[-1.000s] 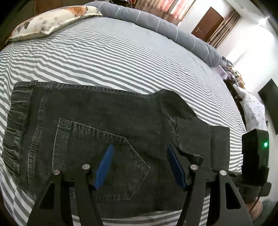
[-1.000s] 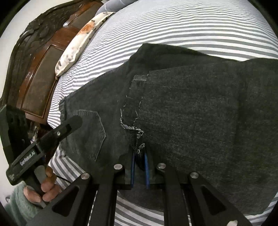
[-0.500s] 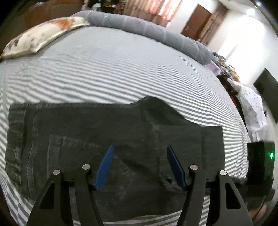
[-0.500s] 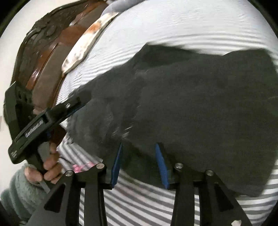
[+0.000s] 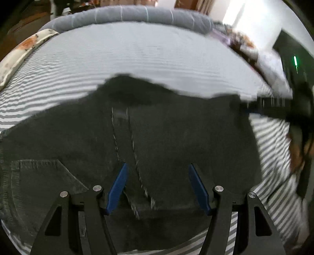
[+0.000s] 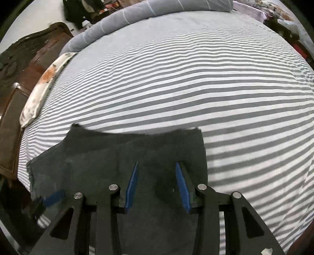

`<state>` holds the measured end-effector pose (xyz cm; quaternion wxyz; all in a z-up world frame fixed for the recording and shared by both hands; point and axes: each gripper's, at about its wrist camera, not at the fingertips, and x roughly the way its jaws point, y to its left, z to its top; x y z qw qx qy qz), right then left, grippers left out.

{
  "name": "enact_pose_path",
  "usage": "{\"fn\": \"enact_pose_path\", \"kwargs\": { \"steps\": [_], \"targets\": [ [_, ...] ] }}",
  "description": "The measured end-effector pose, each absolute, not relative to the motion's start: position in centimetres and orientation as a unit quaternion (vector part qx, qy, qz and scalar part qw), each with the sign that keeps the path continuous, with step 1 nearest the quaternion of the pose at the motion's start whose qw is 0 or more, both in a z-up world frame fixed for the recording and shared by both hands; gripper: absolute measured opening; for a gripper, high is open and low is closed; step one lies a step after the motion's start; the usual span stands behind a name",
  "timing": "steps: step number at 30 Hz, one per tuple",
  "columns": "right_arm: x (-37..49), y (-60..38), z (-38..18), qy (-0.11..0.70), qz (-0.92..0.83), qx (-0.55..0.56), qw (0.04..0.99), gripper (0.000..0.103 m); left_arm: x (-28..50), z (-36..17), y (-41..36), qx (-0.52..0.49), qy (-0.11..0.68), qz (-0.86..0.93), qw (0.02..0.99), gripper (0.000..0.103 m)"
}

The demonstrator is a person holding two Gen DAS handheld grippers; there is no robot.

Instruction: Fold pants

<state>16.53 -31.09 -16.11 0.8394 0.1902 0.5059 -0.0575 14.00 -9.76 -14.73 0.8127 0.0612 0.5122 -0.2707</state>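
Dark denim pants (image 5: 166, 141) lie folded into a compact block on the near part of the bed, flat on the grey-and-white striped sheet (image 6: 215, 88). Far edge of the block is uneven, with a raised hump left of centre in the left wrist view; right edge is straight and square in the right wrist view, with bare sheet just beyond it. Wide open sheet extends past the far and right edges up to the rolled grey blanket (image 6: 157, 11) at the far side. A patterned pillow (image 6: 41, 90) lies along the left edge of the bed, well apart from the pants, beside a dark wooden headboard (image 6: 25, 64). Denim shows a back pocket (image 5: 45, 188) at lower left and two pale stitched seams running down the middle. Left gripper (image 5: 158, 186) hangs over the near middle of the pants, jaws wide apart, nothing between the blue pads. Right gripper (image 6: 157, 186) sits over the right part of the block, jaws likewise spread, nothing gripped. Left wrist view is blurred at the right margin, where the other tool appears only as a dark smear
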Motion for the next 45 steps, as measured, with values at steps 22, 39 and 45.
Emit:
{"fn": "enact_pose_path", "kwargs": {
  "steps": [22,39,45],
  "targets": [
    [8.5,-27.0,-19.8,0.538,-0.054,0.171,0.824,0.043,11.7,-16.8,-10.7,0.123,0.483,-0.262,0.826,0.068],
    [8.0,-25.1,-20.9,0.557,-0.078,0.144,0.815,0.055,11.9,-15.2,-7.9,0.079,0.496,-0.266,0.823,0.068],
    [8.3,-24.9,-20.7,0.562,-0.081,0.149,0.81,0.061,13.2,-9.9,-1.5,0.012,0.47,-0.266,0.841,0.068]
  ]
}}
